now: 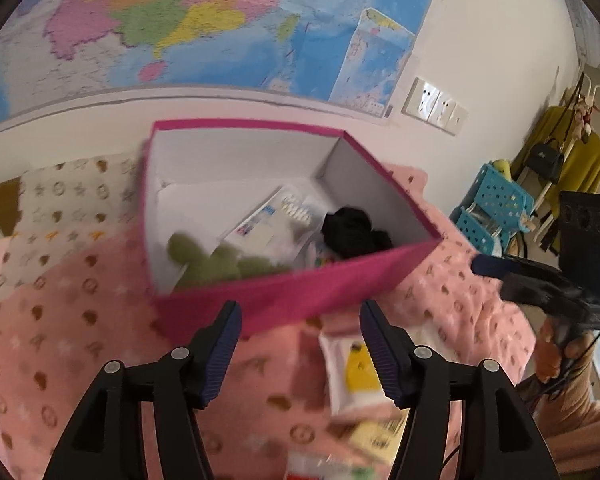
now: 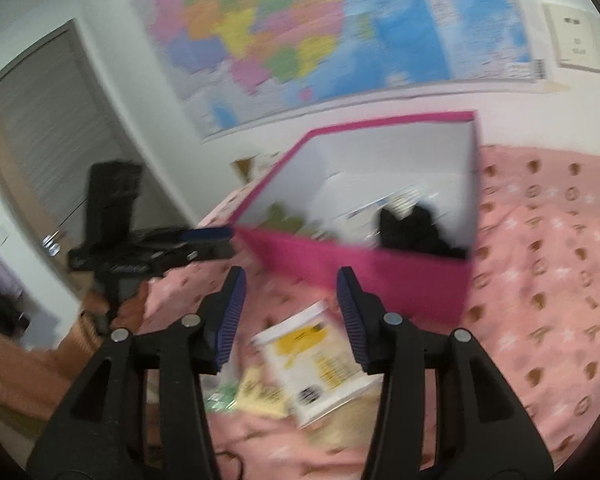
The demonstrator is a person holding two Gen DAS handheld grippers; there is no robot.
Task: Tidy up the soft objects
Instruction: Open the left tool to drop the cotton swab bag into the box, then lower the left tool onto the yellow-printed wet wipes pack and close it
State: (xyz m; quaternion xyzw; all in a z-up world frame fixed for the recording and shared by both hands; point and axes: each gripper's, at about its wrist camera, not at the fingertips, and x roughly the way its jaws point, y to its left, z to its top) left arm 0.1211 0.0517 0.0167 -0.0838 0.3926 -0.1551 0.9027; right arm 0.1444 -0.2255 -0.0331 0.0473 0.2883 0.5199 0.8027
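You are working over a bed with a pink patterned blanket (image 1: 80, 320). On it stands the pink box (image 1: 300, 300); nearer you than the box lie a white-and-yellow packet (image 2: 320, 360), a pale yellow packet (image 2: 260, 394) and something green, blurred.

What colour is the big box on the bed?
The open cardboard box is bright pink outside and white inside, seen best in the left wrist view.

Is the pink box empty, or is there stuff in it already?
Not empty. The pink box is open-topped and holds a black soft item, a green one and a white packet.
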